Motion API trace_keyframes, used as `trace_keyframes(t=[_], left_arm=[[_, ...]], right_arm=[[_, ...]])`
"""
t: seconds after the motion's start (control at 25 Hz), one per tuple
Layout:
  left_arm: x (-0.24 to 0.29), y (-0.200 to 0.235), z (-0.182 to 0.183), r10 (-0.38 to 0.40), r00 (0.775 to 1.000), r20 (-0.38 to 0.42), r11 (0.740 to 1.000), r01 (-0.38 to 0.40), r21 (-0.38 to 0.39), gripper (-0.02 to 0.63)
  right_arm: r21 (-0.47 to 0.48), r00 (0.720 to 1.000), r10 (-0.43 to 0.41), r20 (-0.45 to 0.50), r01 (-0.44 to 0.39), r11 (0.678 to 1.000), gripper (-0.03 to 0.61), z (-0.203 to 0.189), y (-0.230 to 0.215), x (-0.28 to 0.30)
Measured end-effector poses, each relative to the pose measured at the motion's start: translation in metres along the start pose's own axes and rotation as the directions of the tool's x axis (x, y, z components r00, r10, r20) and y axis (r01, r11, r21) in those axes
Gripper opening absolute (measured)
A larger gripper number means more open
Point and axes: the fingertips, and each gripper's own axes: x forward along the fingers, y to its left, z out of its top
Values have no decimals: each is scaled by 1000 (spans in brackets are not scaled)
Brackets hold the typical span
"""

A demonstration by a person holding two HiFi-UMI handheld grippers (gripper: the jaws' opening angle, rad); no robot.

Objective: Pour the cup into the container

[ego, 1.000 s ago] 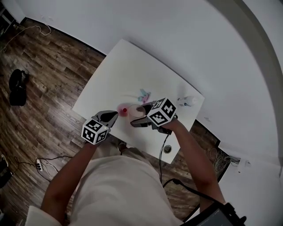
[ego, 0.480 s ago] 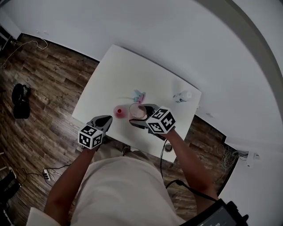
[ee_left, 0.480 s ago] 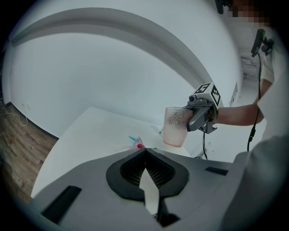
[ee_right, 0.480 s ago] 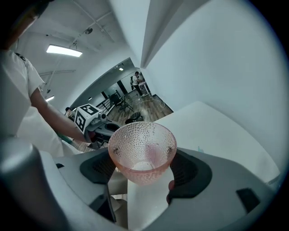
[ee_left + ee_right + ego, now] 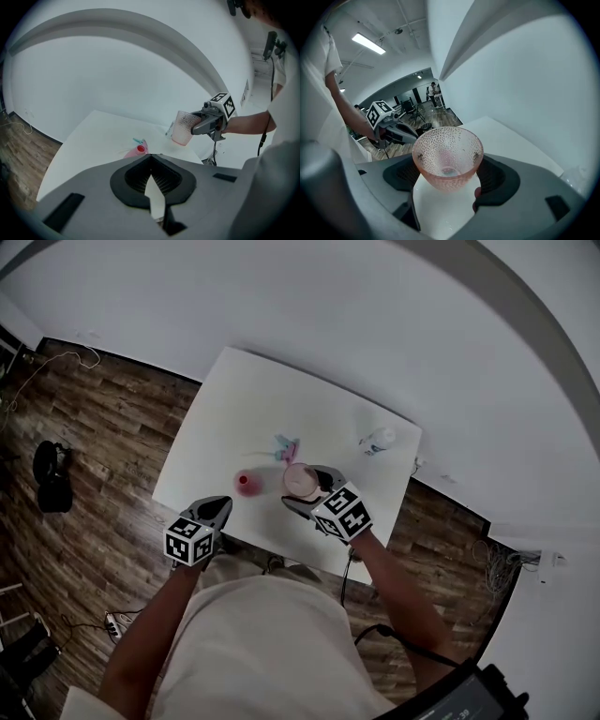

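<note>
- A white worktop (image 5: 234, 399) stands against a plain white wall, on dark wood plank flooring (image 5: 94, 446). A black object (image 5: 52, 474) and a loose cable lie on the floor to the left.
- On the worktop are a small pink container (image 5: 246, 484) with a red opening, a pink and teal item (image 5: 284, 446) just behind it, and a clear bottle (image 5: 378, 440) on its side near the far right corner.
- The right gripper (image 5: 309, 489) is clamped on the cup (image 5: 301, 481), a pink dimpled tumbler. In the right gripper view, one jaw presses each side of the cup's lower wall and its mouth faces the camera.
- In the left gripper view, the cup (image 5: 186, 127) has its mouth upward and leans slightly. It is to the right of the container (image 5: 139, 150) and clearly apart from it.
- The left gripper (image 5: 221, 508) sits at the near edge of the worktop, on the near left of the container. Its jaws meet at the tips with nothing between them.
- One second ago, the cup was close beside the container, and the left gripper was just next to the container. The cup now sits further right with a wider gap, and the left gripper has drawn back toward the person.
</note>
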Motion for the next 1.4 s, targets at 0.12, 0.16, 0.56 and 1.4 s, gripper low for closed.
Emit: trace_keyframes(t=[0.12,0.16,0.56,1.4], left_arm=[[1,-1,-2,12,1000,-14,1000,-12,5,11],[2,-2,-2,15,1000,-19,1000,-15,6,11],[13,-14,-10,39,997,-61,999,-37,25,11],[26,-32,-22,62,991,-118,997,-56,55,11]], right_arm=[[-23,999,-41,7,41,999,370,-12,-6,-6],[-24,998,-54,10,55,998,370,-17,-9,-8],[-20,986,-165,4,165,986,370,-74,-41,-18],[-29,972,-222,-77,220,975,370,-182,-45,11]])
